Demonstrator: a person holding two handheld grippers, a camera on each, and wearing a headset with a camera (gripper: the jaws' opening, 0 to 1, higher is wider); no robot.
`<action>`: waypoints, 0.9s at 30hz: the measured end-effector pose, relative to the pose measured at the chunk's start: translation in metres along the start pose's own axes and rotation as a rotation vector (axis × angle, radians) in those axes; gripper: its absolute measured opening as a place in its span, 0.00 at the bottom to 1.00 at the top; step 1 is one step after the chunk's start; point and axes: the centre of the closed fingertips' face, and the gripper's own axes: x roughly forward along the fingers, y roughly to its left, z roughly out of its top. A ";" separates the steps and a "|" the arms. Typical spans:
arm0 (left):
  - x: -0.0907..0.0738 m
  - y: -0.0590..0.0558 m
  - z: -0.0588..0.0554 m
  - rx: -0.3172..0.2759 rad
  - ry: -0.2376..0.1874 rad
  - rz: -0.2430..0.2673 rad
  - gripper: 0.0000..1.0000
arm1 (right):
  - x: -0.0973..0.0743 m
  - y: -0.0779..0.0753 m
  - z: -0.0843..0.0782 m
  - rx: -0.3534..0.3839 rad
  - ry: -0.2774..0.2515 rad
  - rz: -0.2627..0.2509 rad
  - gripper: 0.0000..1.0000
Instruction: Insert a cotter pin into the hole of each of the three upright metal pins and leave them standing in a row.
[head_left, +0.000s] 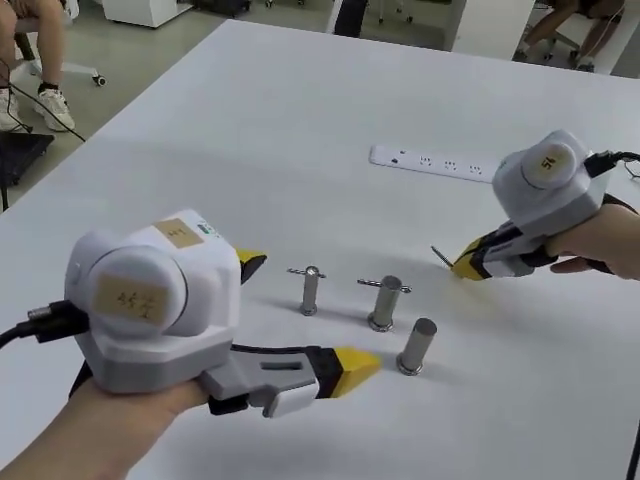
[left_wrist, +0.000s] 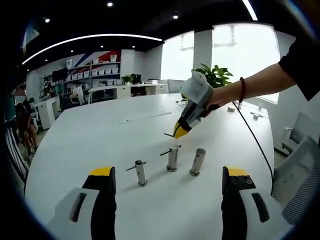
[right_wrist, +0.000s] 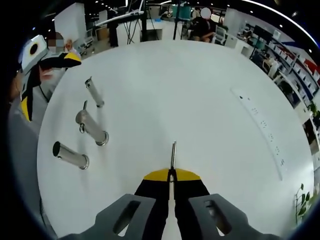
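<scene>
Three metal pins stand upright on the white table (head_left: 300, 150). The left pin (head_left: 310, 290) and the middle pin (head_left: 384, 303) each carry a cotter pin through the top hole; the near right pin (head_left: 417, 346) has none. My right gripper (head_left: 459, 266) hovers right of the pins, shut on a cotter pin (right_wrist: 173, 154) that sticks out past its yellow tips. My left gripper (left_wrist: 167, 187) is open, wide apart, low and left of the pins, with nothing between its fingers (head_left: 355, 365). The same three pins appear in the left gripper view (left_wrist: 171, 160) and the right gripper view (right_wrist: 92, 129).
A white power strip (head_left: 430, 163) lies farther back on the table. A black cable (head_left: 625, 165) runs off the right gripper. Chairs and seated people are beyond the table's far edge.
</scene>
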 end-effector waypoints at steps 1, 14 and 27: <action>0.000 -0.001 -0.001 0.001 0.003 -0.007 0.83 | -0.002 0.001 0.000 -0.003 -0.006 -0.002 0.00; 0.000 -0.011 0.002 -0.005 0.012 -0.046 0.69 | -0.042 0.035 0.025 -0.097 -0.102 -0.006 0.00; 0.009 -0.016 0.016 -0.087 0.007 -0.136 0.48 | -0.069 0.073 0.046 -0.203 -0.186 0.010 0.00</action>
